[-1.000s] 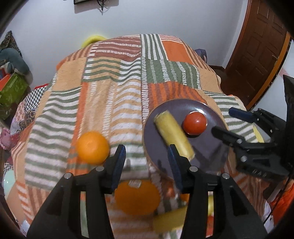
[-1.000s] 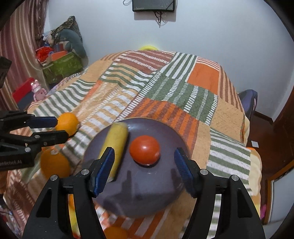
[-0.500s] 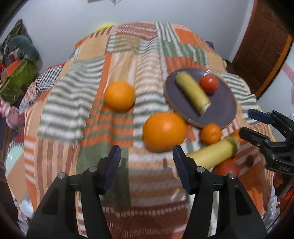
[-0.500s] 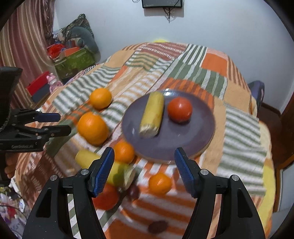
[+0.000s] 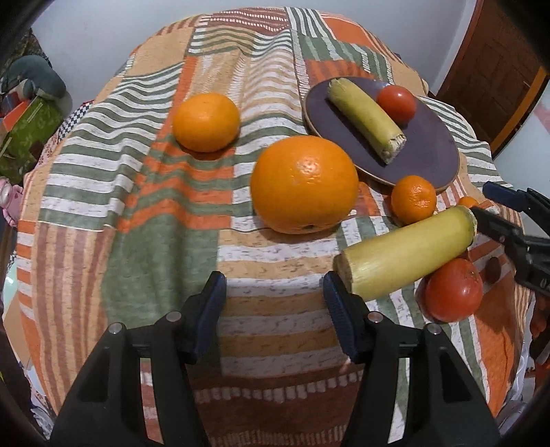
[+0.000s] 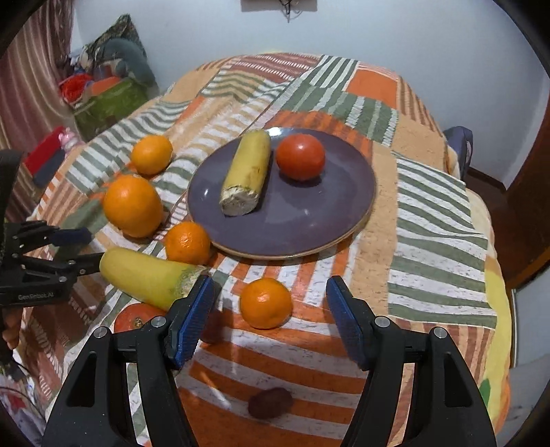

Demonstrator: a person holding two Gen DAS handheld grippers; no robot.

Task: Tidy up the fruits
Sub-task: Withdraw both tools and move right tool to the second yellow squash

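Two items on purple plate (image 6: 309, 227): yellow piece (image 6: 245, 172), tomato (image 6: 300, 156)

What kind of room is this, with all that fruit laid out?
Probably a bedroom at home: the fruit and purple plate sit on a striped patchwork blanket, soft toys are heaped in a corner, and a wooden door stands nearby.

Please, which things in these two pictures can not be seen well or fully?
- Red tomato off the plate, right wrist view: mostly hidden by the yellow fruit and the right gripper.
- Smallest orange, left wrist view: only its top shows behind the yellow fruit.
- Dark small thing on the blanket, right wrist view: too dim to identify.
- Wall fixture, right wrist view: cut off by the top edge.
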